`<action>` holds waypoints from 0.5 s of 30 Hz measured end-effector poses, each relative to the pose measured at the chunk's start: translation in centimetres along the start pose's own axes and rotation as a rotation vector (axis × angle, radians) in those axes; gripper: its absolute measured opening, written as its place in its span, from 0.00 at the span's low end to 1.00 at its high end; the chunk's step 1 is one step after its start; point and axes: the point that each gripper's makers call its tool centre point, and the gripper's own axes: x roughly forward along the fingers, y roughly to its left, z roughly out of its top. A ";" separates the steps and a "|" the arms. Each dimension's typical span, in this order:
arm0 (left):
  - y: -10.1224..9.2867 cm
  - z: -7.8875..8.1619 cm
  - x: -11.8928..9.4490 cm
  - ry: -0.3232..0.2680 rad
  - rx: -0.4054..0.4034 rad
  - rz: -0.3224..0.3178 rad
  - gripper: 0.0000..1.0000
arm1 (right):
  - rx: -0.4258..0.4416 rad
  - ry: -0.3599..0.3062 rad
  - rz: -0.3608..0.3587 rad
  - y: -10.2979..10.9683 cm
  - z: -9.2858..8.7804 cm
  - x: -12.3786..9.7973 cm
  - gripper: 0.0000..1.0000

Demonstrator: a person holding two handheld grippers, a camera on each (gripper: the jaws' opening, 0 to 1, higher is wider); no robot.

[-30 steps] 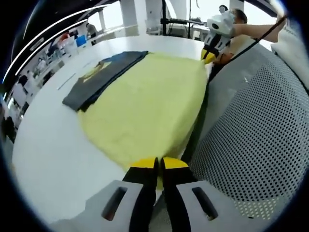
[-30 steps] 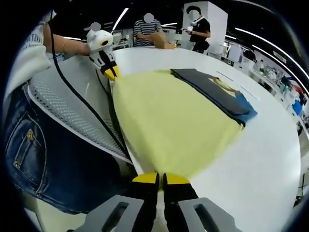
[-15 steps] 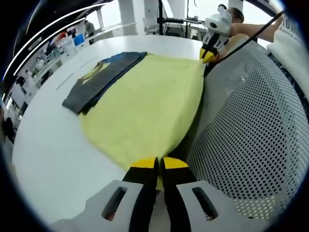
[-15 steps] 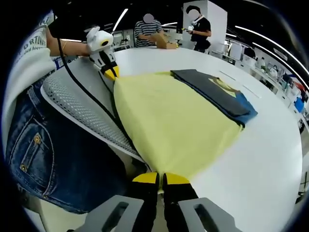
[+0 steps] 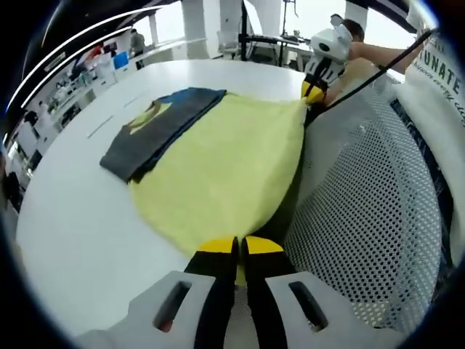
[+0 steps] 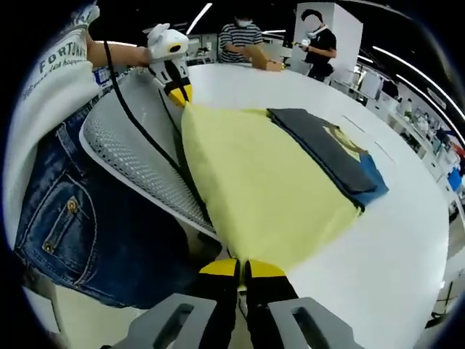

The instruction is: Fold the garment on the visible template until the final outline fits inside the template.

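A pale yellow garment lies spread on the white table, stretched between both grippers along its near edge. My left gripper is shut on one corner of that edge. It appears again in the right gripper view, pinching the far corner. My right gripper is shut on the other corner, and it shows in the left gripper view. The yellow garment overlaps a folded dark grey garment with blue and yellow showing. This dark grey garment lies along its far side.
A white perforated mesh seat back stands at the table's edge between the person and the cloth; this mesh back crosses beneath the cable. The person's jeans are close by. Other people stand behind the table. Shelves of clutter line the far side.
Both grippers keep their hold. The yellow cloth has been drawn a little toward the table's edge and pulled tauter, and each view now sees the opposite gripper slightly farther and higher.
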 end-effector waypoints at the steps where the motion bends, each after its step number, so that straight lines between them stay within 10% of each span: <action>1: 0.2 0.2 0.0 -0.002 0.003 0.006 0.01 | -0.002 -0.002 -0.004 -0.2 0.1 -0.1 0.00; 15: 3.3 3.3 -0.5 -0.044 0.061 0.070 0.01 | -0.084 -0.035 -0.112 -4.0 2.5 -0.9 0.00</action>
